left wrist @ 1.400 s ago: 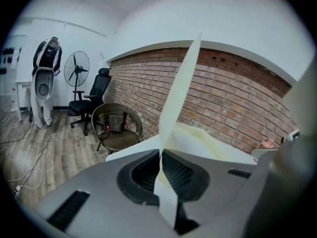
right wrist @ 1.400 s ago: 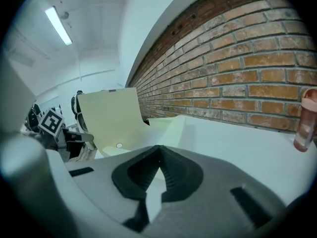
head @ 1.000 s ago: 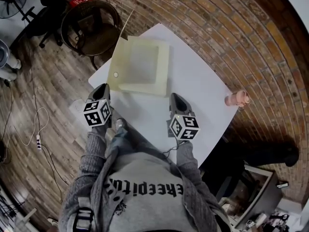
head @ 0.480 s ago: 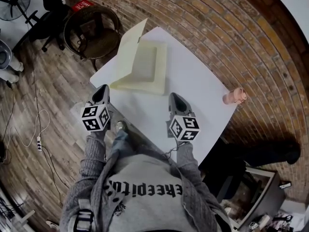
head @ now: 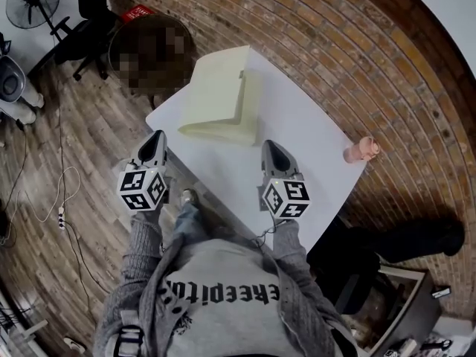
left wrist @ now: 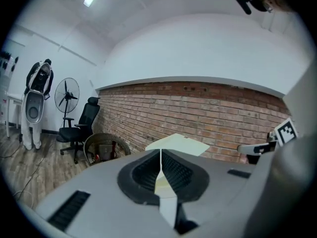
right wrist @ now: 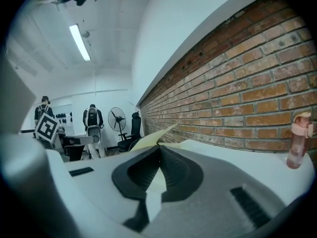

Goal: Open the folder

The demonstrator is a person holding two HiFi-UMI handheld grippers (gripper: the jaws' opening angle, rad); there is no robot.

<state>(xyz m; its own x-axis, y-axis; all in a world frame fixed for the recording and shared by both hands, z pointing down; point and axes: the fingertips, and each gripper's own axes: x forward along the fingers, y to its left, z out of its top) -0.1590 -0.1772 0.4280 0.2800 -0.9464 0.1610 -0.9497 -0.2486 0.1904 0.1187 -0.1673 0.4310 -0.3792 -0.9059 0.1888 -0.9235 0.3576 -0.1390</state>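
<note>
A pale yellow folder (head: 219, 95) lies at the far left of the white table (head: 312, 140), its cover leaning low over the body and only slightly ajar. It also shows ahead in the left gripper view as the folder (left wrist: 181, 144) and in the right gripper view as the folder (right wrist: 148, 139). My left gripper (head: 155, 136) hangs shut just off the table's near-left edge, short of the folder, holding nothing. My right gripper (head: 268, 146) hovers shut over the table, near the folder's front edge, with nothing in it. Neither touches the folder.
A pink bottle (head: 363, 150) stands at the table's right edge. A round chair under a mosaic patch (head: 152, 50) sits beyond the table's far-left corner, with an office chair (head: 93, 6) and a fan (head: 33, 2) behind it. A brick wall runs along the far side.
The folder's cover, upright a second ago with the inside exposed, has swung down over the body. My left gripper has drifted slightly left and nearer to me; the right has hardly moved.
</note>
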